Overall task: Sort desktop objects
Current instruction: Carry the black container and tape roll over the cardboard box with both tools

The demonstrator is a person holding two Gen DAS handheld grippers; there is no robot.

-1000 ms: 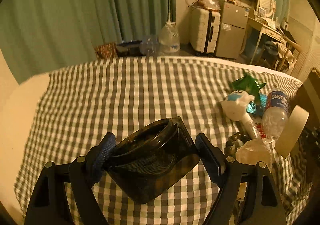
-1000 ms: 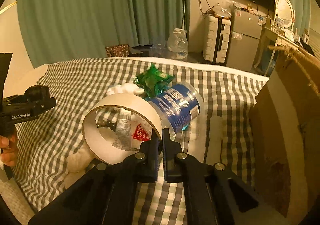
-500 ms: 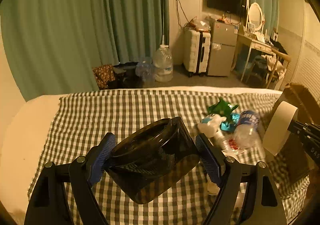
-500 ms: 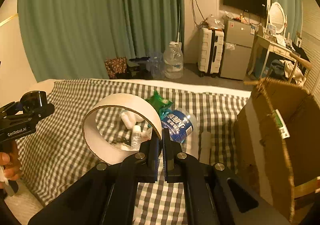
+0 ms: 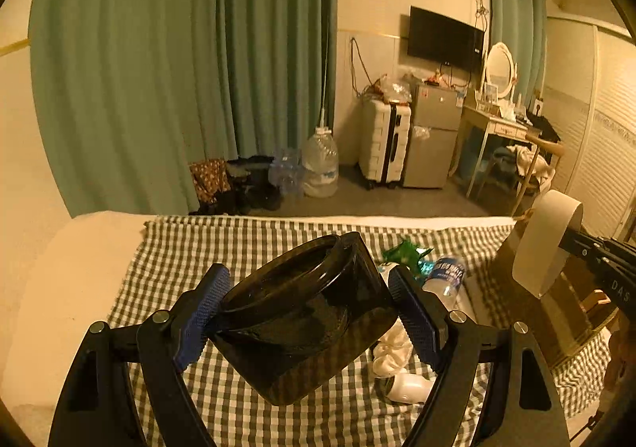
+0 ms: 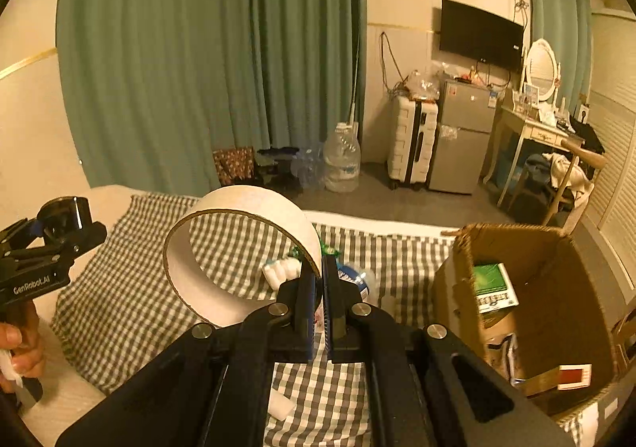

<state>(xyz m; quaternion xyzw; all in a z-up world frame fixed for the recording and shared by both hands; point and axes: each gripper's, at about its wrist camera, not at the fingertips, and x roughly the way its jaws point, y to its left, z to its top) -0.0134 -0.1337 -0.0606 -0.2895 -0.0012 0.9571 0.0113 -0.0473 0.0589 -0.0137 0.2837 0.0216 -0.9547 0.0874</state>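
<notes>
My left claw is clamped on a dark jar, its blue pads pressing the jar's sides and holding it tilted, mouth open, above the checked cloth on the bed. My right claw is pinched together on the rim of a tape roll, which stands up to the left of the fingers, clear of the cloth. In the left view I see that roll off to the right, in front of the box. The box sits at the right end of the bed, open at the top, with a green-and-white packet and other bits inside that I can't make out. On the cloth between the two claws lie a green wrapper, a bottle with a blue label, a white plush and a white tube. At the left edge of the right view I see a hand gripping the left rig's handle
</notes>
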